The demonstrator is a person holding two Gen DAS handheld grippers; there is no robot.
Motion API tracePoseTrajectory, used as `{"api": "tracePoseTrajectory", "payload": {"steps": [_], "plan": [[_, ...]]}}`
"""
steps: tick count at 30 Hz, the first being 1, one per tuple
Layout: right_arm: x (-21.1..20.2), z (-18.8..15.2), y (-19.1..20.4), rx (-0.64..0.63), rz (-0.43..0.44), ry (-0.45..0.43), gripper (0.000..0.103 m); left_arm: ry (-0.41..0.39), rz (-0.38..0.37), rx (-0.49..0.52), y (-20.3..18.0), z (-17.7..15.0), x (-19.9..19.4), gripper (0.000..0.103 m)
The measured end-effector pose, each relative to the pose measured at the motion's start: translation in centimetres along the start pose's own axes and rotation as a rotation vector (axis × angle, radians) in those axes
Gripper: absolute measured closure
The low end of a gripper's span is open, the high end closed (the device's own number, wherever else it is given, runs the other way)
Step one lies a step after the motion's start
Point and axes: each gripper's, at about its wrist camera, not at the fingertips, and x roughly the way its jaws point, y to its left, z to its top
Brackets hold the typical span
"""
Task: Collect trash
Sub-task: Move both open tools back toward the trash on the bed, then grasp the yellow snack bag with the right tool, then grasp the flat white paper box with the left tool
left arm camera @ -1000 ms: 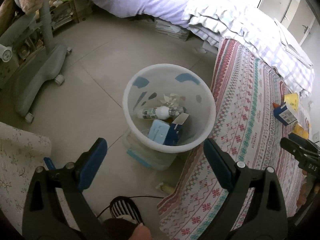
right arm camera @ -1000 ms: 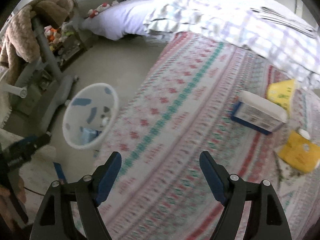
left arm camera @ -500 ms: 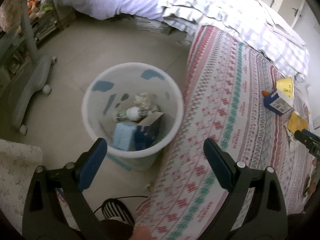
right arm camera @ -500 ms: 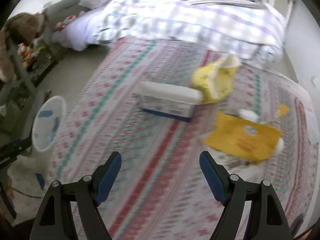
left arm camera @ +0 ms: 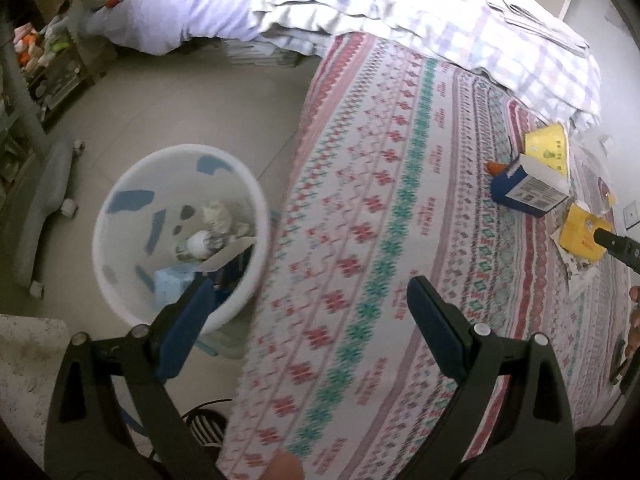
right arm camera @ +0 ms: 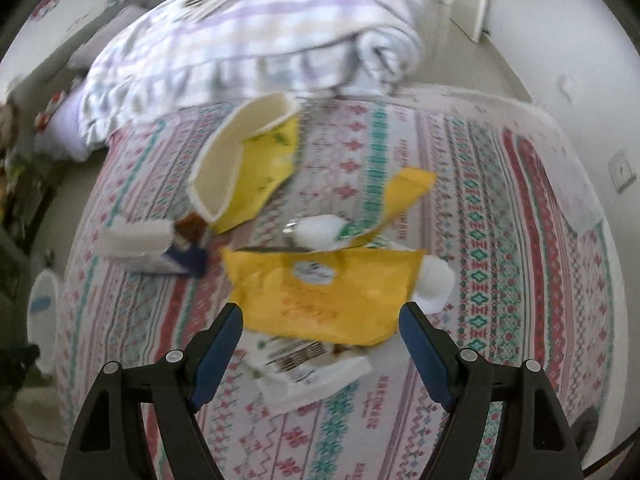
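The right gripper has swung across the bed from the bin side: the yellow wrapper, earlier at the right edge of its frame, now lies centred just above its fingers. In the left view the trash bin has slid from centre to lower left.

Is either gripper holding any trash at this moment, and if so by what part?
Nothing is held. The left gripper and right gripper both stand open and empty; the yellow wrapper lies loose on the bedspread.
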Motion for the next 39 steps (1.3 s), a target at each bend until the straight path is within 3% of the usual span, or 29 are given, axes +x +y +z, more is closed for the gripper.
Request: {"api": "tracePoseTrajectory", "payload": {"steps": [11,16,17,18,21,29,34,36,38,39], "plan": [[3.5,1.3,-2.9,0.147,0.04,0.08,0.022,-0.012,-0.03,0.041,-4.4,0.7,1.2,0.006],[4.0,1.5,-3.8,0.205,0.088,0.094,0.051,-0.035,-0.062,0.058,-6.6,1.4,1.7,0.006],[3.9,1.6,-3.8,0.203,0.093,0.094,0.066,-0.041,-0.071,0.061,-7.0,1.6,1.7,0.006],[3.8,1.7,-3.9,0.197,0.1,0.096,0.074,-0.05,-0.083,0.063,-7.5,1.8,1.8,0.006],[2.9,1.8,-4.3,0.19,0.132,0.087,0.088,-0.081,-0.117,0.065,-8.9,2.3,1.8,0.006],[-1.6,1.5,-4.8,0.124,0.21,0.015,0.092,-0.185,-0.241,0.02,-12.3,4.6,1.7,0.007],[-3.8,1.0,-5.6,0.082,0.224,-0.022,0.092,-0.203,-0.311,0.002,-13.2,5.2,3.0,0.022],[-4.5,0.7,-5.9,0.074,0.231,-0.034,0.092,-0.21,-0.327,0.013,-13.5,5.1,3.3,0.034],[-4.5,0.8,-5.6,0.072,0.229,-0.043,0.092,-0.2,-0.332,0.026,-13.9,5.2,3.9,0.055],[-4.6,0.9,-5.6,0.074,0.229,-0.047,0.092,-0.194,-0.333,0.027,-14.0,5.2,4.1,0.059]]}}
